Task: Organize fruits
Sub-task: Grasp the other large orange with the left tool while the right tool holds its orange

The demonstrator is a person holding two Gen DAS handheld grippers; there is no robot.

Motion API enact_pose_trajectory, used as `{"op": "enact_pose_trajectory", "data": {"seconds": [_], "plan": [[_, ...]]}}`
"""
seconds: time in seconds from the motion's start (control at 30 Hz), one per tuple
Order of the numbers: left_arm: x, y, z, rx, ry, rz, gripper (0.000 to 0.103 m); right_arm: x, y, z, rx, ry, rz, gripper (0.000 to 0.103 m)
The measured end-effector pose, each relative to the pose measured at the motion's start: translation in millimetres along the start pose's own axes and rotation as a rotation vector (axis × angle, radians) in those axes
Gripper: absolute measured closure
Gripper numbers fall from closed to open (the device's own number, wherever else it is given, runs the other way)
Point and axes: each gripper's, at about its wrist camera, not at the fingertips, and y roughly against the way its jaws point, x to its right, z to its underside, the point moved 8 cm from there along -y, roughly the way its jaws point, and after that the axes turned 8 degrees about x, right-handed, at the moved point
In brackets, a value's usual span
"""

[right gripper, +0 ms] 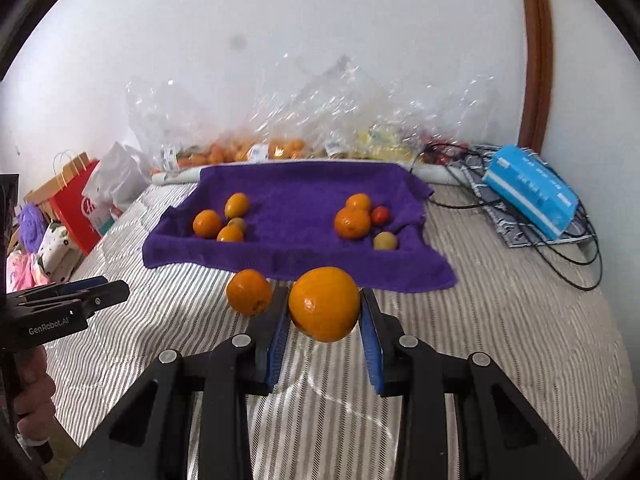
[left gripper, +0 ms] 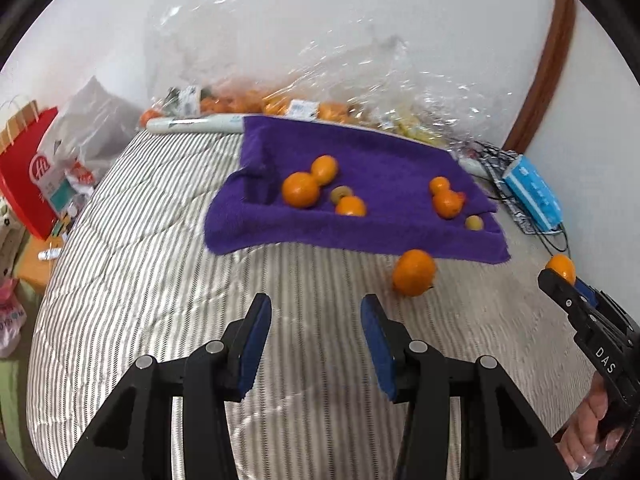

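Note:
My right gripper (right gripper: pixel 324 312) is shut on an orange (right gripper: pixel 324 304), lifted above the striped bedcover; the same orange (left gripper: pixel 561 268) peeks over that gripper's tip at the right edge of the left wrist view. A second orange (left gripper: pixel 414 272) (right gripper: pixel 249 291) lies on the bedcover just before the purple towel (left gripper: pixel 380 152) (right gripper: pixel 296 192). On the towel sit two groups of fruit: a left group (left gripper: pixel 302 189) (right gripper: pixel 208 223) of oranges and a small greenish fruit, and a right group (left gripper: pixel 448 203) (right gripper: pixel 352 222) of oranges, a small red fruit and a yellowish one. My left gripper (left gripper: pixel 316 316) hangs open over bare bedcover.
Clear plastic bags of fruit (right gripper: pixel 256 148) line the wall behind the towel. A blue tissue pack (right gripper: pixel 532 192) and black cables (right gripper: pixel 576 264) lie to the right. A red paper bag (left gripper: pixel 28 172) and clutter stand past the bed's left edge. A rolled white tube (left gripper: pixel 196 124) lies at the back.

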Motion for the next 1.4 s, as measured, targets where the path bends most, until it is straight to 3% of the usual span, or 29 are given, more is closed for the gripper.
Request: {"op": "enact_pose_trajectory", "data": {"seconds": [0.33,0.63,0.83,1.07,1.2,1.4], "plan": [[36.5,-17.2,9.1,-0.048,-0.036,0.118,0.059,25.0,23.1,-5.1,0.017,-0.012,0.078,0.069],[67.5,-55.3,11.6,-0.088,-0.060,0.172,0.059,43.0,6.4,-0.5,-0.014,-0.021,0.083,0.069],[88.6,-77.1,10.5,-0.071,-0.122,0.180,0.059,63.0,-14.8,8.1,-0.049,-0.043,0.100,0.069],[96.2,-95.2,8.5,-0.007,-0.186,0.122,0.058,76.1,-36.8,23.1,-0.066,-0.050,0.097,0.070],[95.1,-109.0,14.8,-0.052,-0.170,0.121,0.058,76.3,-49.5,38.9,-0.088,-0.065,0.078,0.069],[95.1,-116.4,12.4,-0.045,-0.139,0.128,0.059,67.6,-58.7,50.7,-0.106,-0.055,0.059,0.070]]}}
